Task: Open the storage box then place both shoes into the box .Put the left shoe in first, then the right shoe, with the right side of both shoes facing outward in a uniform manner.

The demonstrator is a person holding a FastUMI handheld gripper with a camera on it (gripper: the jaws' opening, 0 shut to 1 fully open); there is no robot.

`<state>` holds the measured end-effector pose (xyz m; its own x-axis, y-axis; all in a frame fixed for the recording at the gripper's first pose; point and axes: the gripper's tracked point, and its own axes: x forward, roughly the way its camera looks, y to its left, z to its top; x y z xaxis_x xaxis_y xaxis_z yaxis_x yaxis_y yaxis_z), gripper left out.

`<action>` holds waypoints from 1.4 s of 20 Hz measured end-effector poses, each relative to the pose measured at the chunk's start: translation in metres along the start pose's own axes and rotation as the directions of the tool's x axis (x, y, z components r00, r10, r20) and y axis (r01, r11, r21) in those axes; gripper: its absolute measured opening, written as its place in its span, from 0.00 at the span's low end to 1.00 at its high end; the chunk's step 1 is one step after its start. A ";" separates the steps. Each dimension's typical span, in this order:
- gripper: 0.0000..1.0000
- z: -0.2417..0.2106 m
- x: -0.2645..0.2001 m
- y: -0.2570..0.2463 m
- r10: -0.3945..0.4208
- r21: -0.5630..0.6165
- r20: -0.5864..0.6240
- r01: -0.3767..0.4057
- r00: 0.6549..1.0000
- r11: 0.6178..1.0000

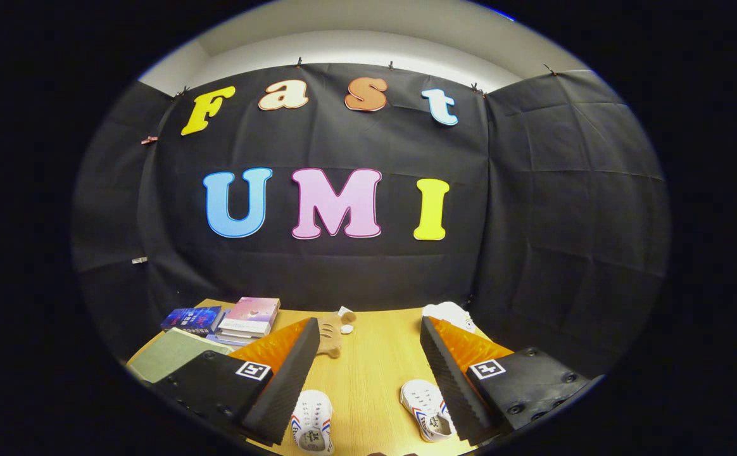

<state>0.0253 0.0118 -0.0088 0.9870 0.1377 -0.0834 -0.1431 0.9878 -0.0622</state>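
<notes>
- Claw (368,380) wide open, nothing held, hovering above bench (368,373).
- Two white shoes low between the fingers at the near edge: one shoe (312,422) just beside one finger, other shoe (427,410) just beside the other; well apart, toes toward the far edge.
- Cannot tell left shoe from right at this size.
- Books (249,316) stacked at far corner, green pad (169,354) nearer; plush toy (333,332) mid-bench toward far edge; white object (451,313) at other far corner.
- Storage box not identified.
- Step, judged: start of task, box still to be opened, shoes untouched.
- Next, judged: locate box and lid, approach with fingers open, grip lid edge.
</notes>
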 end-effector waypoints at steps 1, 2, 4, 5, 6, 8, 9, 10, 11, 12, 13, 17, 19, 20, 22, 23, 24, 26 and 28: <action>0.98 -0.002 0.002 -0.001 0.003 0.006 -0.005 -0.003 1.000 1.000; 0.98 -0.005 0.003 -0.004 0.006 0.009 -0.014 -0.006 1.000 1.000; 0.98 -0.017 0.006 -0.006 0.015 0.014 -0.049 -0.015 0.999 1.000; 0.98 -0.022 0.008 -0.003 0.030 0.024 -0.069 -0.028 0.997 0.999; 0.97 -0.031 0.008 -0.001 0.045 0.040 -0.106 -0.041 0.993 0.998; 0.97 -0.046 0.008 0.016 0.124 0.083 -0.161 -0.111 0.979 0.990; 0.98 -0.052 0.007 0.020 0.152 0.104 -0.190 -0.134 0.970 0.985; 0.99 -0.060 0.008 0.029 0.184 0.128 -0.209 -0.160 0.960 0.979; 0.99 -0.064 0.008 0.036 0.222 0.147 -0.220 -0.193 0.950 0.970; 0.99 -0.070 0.008 0.046 0.261 0.166 -0.233 -0.227 0.937 0.960; 0.99 -0.076 0.007 0.056 0.306 0.186 -0.248 -0.264 0.919 0.946; 0.99 -0.109 -0.015 0.109 0.525 0.319 -0.337 -0.430 0.782 0.845; 0.99 -0.122 -0.026 0.130 0.603 0.373 -0.350 -0.483 0.717 0.792; 0.99 -0.129 -0.030 0.138 0.630 0.391 -0.361 -0.502 0.688 0.772; 0.99 -0.145 -0.036 0.151 0.667 0.411 -0.382 -0.528 0.640 0.743; 0.98 -0.151 -0.037 0.156 0.682 0.420 -0.387 -0.539 0.621 0.730; 0.98 -0.157 -0.039 0.161 0.700 0.429 -0.392 -0.554 0.597 0.713; 0.98 -0.168 -0.047 0.171 0.735 0.449 -0.401 -0.582 0.547 0.678; 0.98 -0.178 -0.051 0.182 0.769 0.497 -0.399 -0.588 0.499 0.639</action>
<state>-0.0639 0.1715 -0.1929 0.3527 0.7992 -0.4867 -0.6346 0.5865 0.5032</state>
